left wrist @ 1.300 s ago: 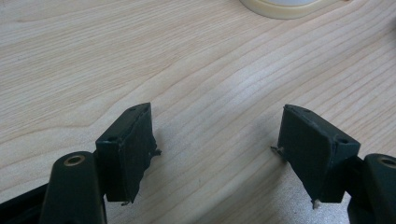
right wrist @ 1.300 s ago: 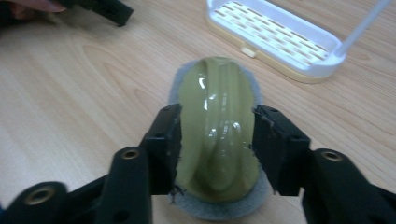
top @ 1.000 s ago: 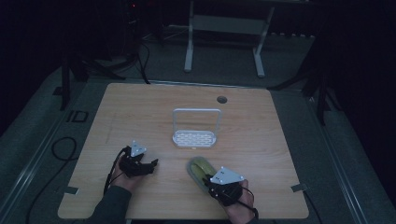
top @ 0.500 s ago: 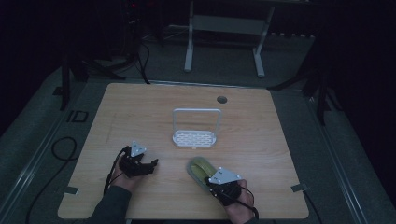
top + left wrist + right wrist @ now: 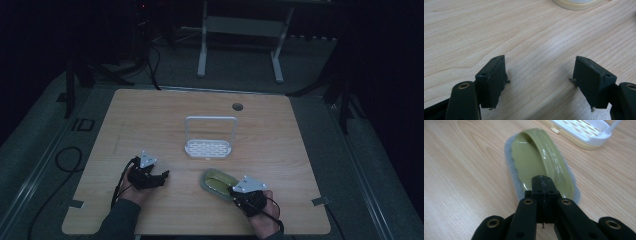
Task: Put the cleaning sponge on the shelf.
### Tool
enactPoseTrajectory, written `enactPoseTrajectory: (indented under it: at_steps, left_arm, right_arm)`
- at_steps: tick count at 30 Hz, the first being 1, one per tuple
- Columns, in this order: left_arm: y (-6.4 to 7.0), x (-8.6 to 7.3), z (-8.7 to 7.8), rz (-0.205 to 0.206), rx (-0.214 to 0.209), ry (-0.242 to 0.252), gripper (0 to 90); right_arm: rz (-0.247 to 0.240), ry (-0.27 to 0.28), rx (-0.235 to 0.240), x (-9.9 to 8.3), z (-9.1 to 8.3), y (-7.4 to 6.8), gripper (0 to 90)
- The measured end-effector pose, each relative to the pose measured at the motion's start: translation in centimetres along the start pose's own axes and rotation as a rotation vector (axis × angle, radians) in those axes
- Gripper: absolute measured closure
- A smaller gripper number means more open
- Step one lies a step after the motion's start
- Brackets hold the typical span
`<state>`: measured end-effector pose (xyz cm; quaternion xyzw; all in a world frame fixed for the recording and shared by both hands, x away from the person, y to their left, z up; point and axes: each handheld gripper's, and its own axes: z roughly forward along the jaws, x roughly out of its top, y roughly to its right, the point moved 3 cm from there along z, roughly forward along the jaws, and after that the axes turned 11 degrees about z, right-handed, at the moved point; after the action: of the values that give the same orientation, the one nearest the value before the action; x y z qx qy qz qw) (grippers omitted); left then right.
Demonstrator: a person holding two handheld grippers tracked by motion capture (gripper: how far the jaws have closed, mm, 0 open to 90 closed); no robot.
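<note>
An olive-green scrubber (image 5: 216, 180) with a grey pad under it (image 5: 541, 160) lies flat on the wooden table (image 5: 150, 115), near the front edge. My right gripper (image 5: 239, 192) (image 5: 543, 185) is at its near end, jaws pressed together on the green plastic there. A white slotted rack (image 5: 209, 147) with a tall wire handle stands in the table's middle; its corner (image 5: 584, 131) lies just beyond the scrubber. My left gripper (image 5: 161, 177) (image 5: 540, 75) rests low at the front left, jaws wide open over bare wood.
A round cable hole (image 5: 237, 106) sits near the table's far edge. The rack's cream base (image 5: 574, 3) lies ahead of the left gripper. Cables trail off the table's left side, and a metal frame (image 5: 240, 30) stands on the floor behind.
</note>
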<state>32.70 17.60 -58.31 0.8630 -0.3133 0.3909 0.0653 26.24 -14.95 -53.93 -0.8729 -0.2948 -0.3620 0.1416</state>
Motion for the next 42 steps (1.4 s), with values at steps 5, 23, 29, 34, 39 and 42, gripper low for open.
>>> enactPoseTrajectory:
  at_steps: [5,23,29,34,39,42]
  left_arm:
    - [0.0,0.0,0.0,0.0,0.0,0.0,27.0]
    - [0.0,0.0,0.0,0.0,0.0,0.0,26.8]
    - [0.0,0.0,0.0,0.001,-0.001,0.0,26.8]
    - [0.0,0.0,0.0,0.001,-0.001,-0.001,26.8]
    - [0.0,0.0,0.0,0.001,-0.001,0.0,26.7]
    - [0.0,0.0,0.0,0.001,-0.001,0.0,26.7]
  right_arm:
    - [-0.011,0.007,-0.002,0.3,-0.6,0.6,89.9]
    - [-0.111,-0.05,0.076,4.1,-1.2,2.0,66.6]
    - [-0.134,-0.087,0.097,4.6,-0.6,1.9,61.1]
    - [-0.16,-0.12,0.114,5.0,0.0,1.8,58.0]
    - [-0.2,-0.161,0.132,5.3,0.7,1.4,57.1]
    - [-0.218,-0.179,0.135,5.4,1.1,1.3,56.5]
